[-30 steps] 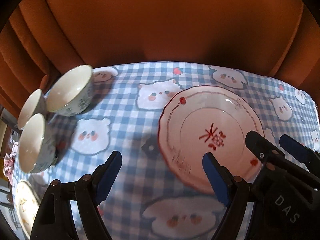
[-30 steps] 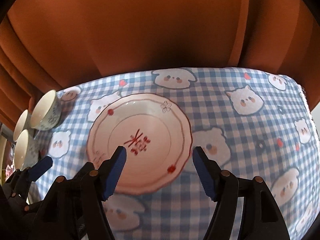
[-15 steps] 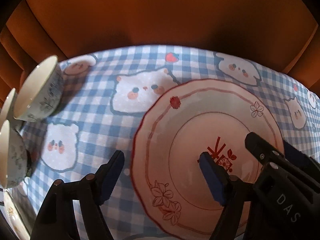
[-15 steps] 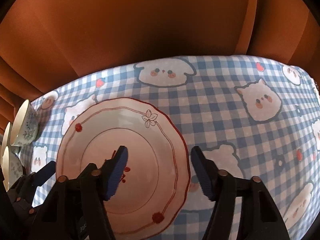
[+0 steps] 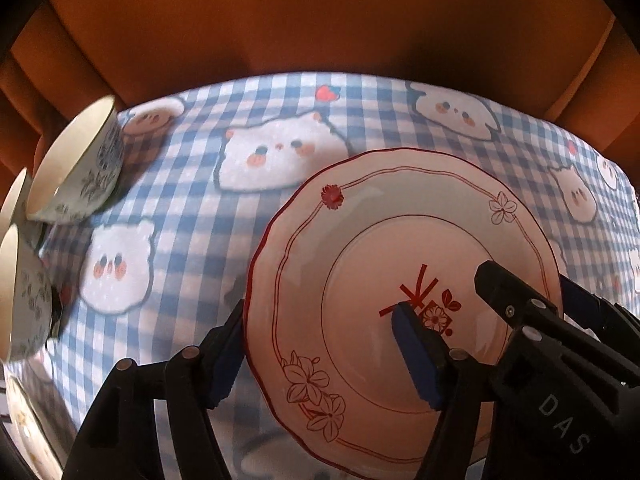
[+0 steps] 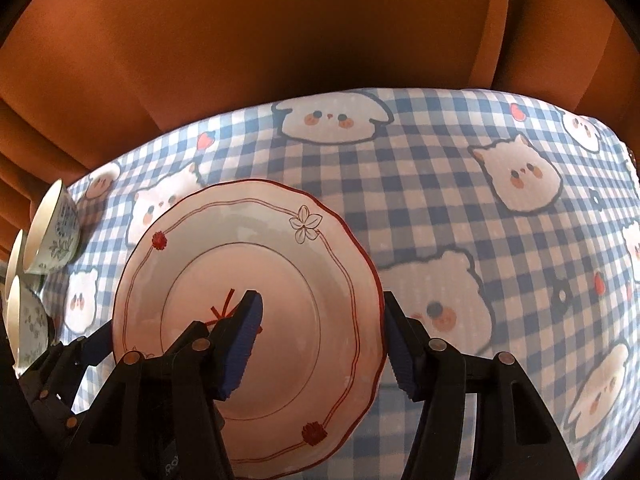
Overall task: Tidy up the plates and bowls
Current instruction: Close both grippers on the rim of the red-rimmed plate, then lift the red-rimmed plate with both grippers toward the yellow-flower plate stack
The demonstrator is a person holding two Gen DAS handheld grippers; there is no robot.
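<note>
Both tongs lowered, left tongs (image 5: 320, 344) and right tongs (image 6: 320, 340) closing, unclamped, straddling opposite plate (image 5: 384, 248) rims

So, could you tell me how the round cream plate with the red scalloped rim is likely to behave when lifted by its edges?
The cream plate looks like glazed ceramic, so probably rigid and breakable. Its glossy sheen suggests the blue pads could slip. The left gripper and right gripper straddle opposite rims, jaws just closing, so it should lift fairly level.

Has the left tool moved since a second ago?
Yes. The left tool has come down toward the red-rimmed white ceramic plate, now straddling its left rim, jaws just closing; the checked tablecloth looms larger.
</note>
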